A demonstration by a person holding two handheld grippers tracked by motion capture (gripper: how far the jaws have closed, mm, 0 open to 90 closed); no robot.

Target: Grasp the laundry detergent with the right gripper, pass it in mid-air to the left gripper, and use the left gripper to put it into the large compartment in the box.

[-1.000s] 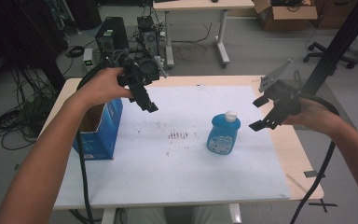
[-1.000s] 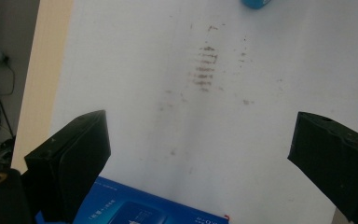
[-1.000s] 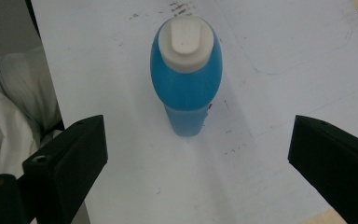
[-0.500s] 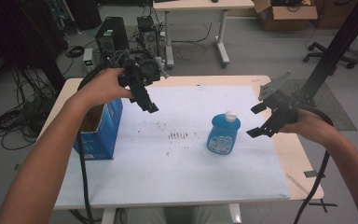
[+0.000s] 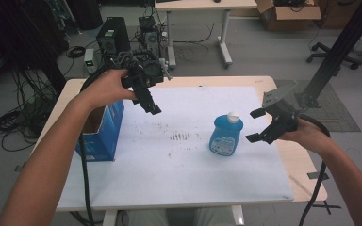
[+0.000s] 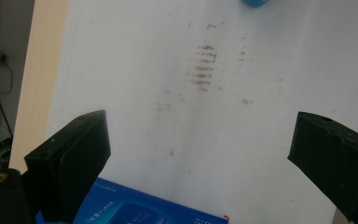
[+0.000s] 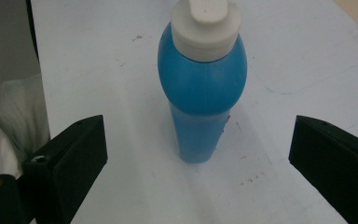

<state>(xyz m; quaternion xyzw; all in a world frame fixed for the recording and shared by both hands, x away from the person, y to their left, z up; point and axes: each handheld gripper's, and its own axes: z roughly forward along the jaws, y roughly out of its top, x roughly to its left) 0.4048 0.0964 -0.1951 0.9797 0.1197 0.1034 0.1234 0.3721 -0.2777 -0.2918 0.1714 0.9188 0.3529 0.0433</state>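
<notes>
A blue bottle with a white cap stands upright on the white mat, right of centre. My right gripper is open just to the bottle's right, jaws pointing at it and not touching. In the right gripper view the bottle stands ahead, centred between the wide-apart jaws. My left gripper is held up over the mat's back left, open and empty, beside an open blue cardboard box. The left gripper view looks down on the smudged mat, with the box's blue top at the bottom.
Dark smudges mark the mat's middle. The wooden table edge shows past the mat on the right. Behind the table are computer cases, cables and another desk. A black cable hangs from each gripper.
My right gripper has moved left and down, closer to the bottle. The left gripper has stayed about where it was.
</notes>
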